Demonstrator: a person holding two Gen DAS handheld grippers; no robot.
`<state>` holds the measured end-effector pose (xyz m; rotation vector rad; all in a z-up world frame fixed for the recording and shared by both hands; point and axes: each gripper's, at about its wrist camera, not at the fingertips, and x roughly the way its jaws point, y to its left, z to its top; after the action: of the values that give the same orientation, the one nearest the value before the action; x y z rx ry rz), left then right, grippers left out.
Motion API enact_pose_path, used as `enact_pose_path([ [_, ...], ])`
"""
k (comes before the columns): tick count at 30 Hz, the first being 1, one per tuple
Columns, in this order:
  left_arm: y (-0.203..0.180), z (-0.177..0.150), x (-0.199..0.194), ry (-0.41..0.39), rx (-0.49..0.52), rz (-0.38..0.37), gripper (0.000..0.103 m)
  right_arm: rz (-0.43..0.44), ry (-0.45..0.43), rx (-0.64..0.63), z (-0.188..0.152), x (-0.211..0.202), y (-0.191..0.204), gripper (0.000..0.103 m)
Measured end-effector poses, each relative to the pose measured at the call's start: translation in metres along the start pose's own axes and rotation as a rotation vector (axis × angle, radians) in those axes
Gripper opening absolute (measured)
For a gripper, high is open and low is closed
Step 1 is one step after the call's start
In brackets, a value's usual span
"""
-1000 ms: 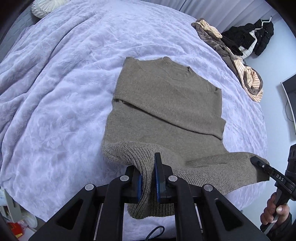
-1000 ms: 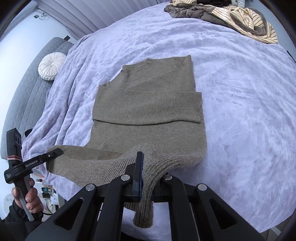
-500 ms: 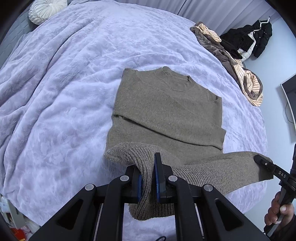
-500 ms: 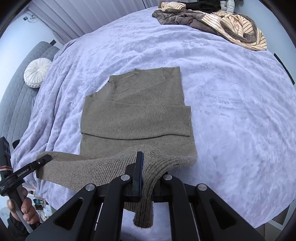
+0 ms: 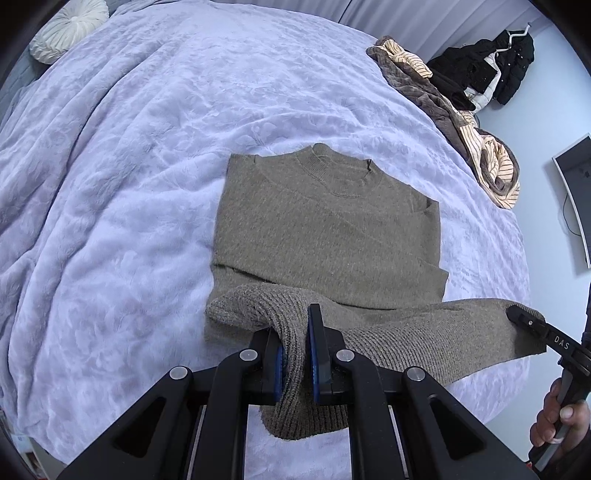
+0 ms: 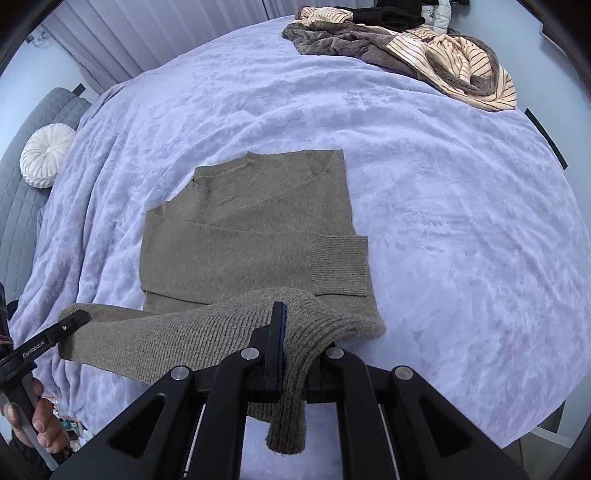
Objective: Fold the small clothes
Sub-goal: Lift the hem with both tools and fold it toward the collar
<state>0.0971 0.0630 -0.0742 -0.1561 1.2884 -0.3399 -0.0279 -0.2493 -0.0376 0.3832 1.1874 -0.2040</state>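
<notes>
Both tongs have carried the sweater's [image 5: 325, 236] ribbed hem forward over its body since a second ago, so the neckline now sits closer ahead of them and the lifted band covers more of the lower part. Left tongs [image 5: 295, 354] are nearly closed, the blue pads pinching the hem's left corner, a short flap of knit hanging below them. Right tongs [image 6: 295, 350] are clamped tight on the hem's other corner, with a tail of ribbing drooping beneath. Between the two grips the hem stretches as a raised band, seen running off to the right of the left tongs and off to the left of the right tongs. Ahead of both, the sweater lies flat on the bed [image 5: 129, 166], collar farthest away, a sleeve folded across its middle with the cuff [image 6: 340, 266] just beyond the right tongs. Far ahead and to the right lies a heap of clothes [image 6: 424, 48]; a round white cushion [image 5: 66, 29] sits far ahead on the left. Each view catches the hand gripping the opposite handle at the frame's edge.
</notes>
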Motion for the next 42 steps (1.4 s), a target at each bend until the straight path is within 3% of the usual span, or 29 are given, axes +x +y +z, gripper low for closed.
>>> enact_pose_path([
  [23,-0.019,0.039,0.025,0.01,-0.067,0.144,0.012,0.112,0.046,-0.012,0.065,0.042,-0.012,0.006],
  [42,-0.019,0.077,0.088,0.095,-0.036,0.21,0.012,0.075,0.13,-0.039,0.104,0.104,-0.012,0.006],
])
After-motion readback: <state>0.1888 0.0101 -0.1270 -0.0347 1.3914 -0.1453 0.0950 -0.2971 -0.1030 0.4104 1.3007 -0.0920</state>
